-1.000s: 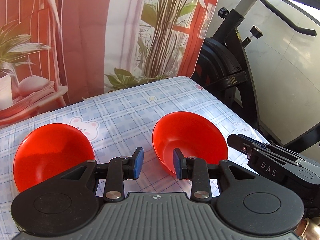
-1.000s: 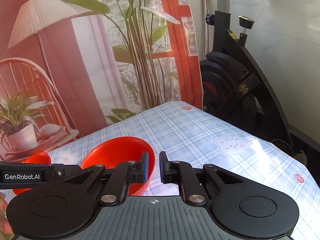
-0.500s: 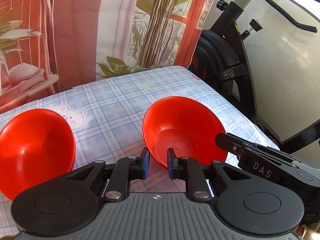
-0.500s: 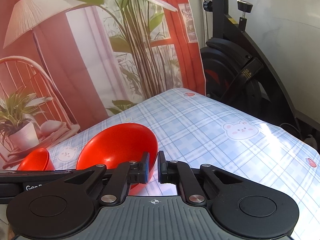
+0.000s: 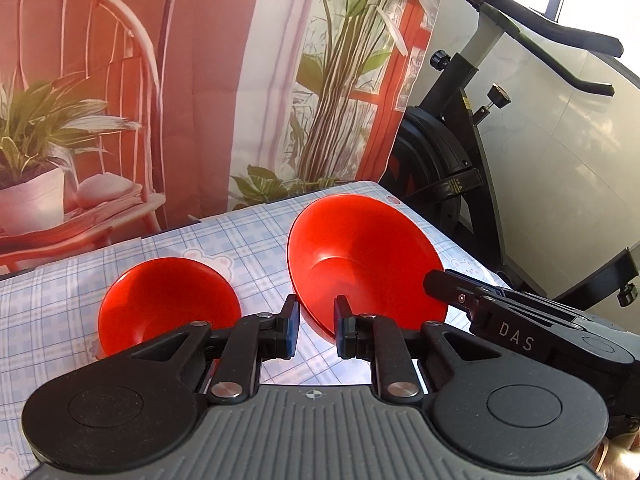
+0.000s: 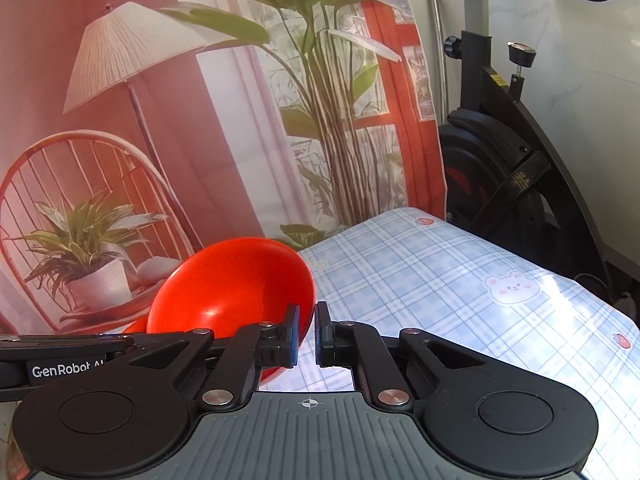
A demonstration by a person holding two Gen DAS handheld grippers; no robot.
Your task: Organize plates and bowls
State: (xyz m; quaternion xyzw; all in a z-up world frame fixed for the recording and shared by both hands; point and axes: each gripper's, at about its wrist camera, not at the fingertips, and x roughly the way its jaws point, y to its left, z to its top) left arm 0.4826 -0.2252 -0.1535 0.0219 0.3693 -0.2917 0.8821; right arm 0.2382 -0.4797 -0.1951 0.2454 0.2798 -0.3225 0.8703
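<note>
Printed backdrop, exercise bike
</note>
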